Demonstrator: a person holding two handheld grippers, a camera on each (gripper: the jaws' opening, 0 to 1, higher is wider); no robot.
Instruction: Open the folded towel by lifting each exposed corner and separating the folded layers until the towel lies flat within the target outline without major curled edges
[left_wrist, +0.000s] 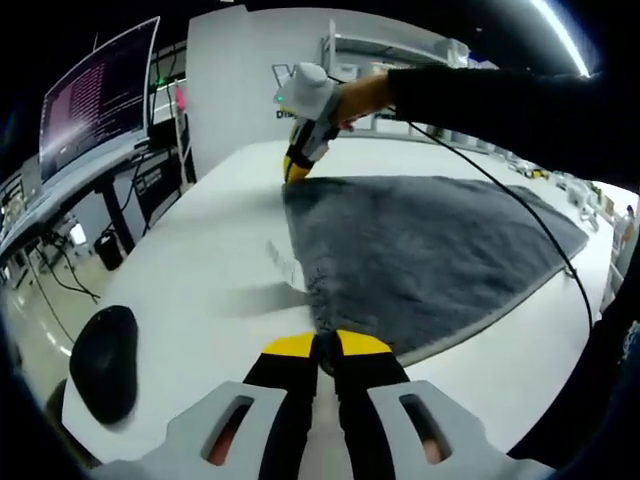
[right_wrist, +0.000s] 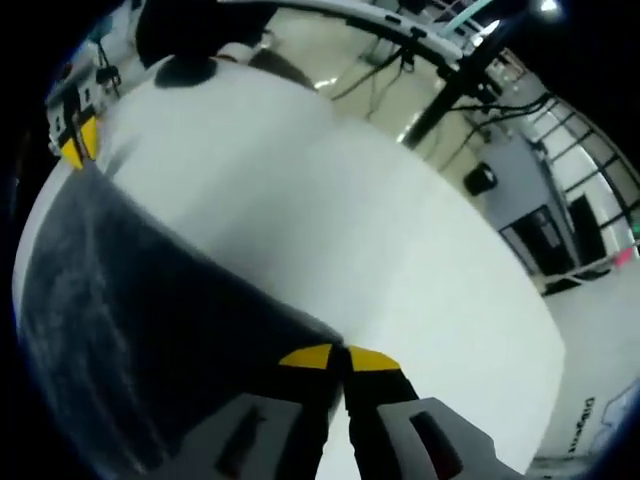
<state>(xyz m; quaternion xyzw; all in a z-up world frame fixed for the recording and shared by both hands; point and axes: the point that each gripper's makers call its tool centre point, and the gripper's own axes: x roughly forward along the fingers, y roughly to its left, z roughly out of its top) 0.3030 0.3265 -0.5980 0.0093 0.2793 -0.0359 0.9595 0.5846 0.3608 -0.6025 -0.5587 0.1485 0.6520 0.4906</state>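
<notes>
Hand-held grippers (left_wrist: 326, 345) (right_wrist: 338, 357) pinching towel (left_wrist: 430, 250) corners

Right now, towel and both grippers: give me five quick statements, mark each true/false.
1. The towel is dark grey. True.
2. The left gripper has its jaws wide open above the towel. False: jaws together on the towel's near corner.
3. The right gripper is closed on a towel corner. True; it is also seen in the left gripper view at the far corner.
4. The towel sits on a wooden table. False: the table is white.
5. A black mouse lies on the towel. False: it lies on the table, apart from it.
</notes>
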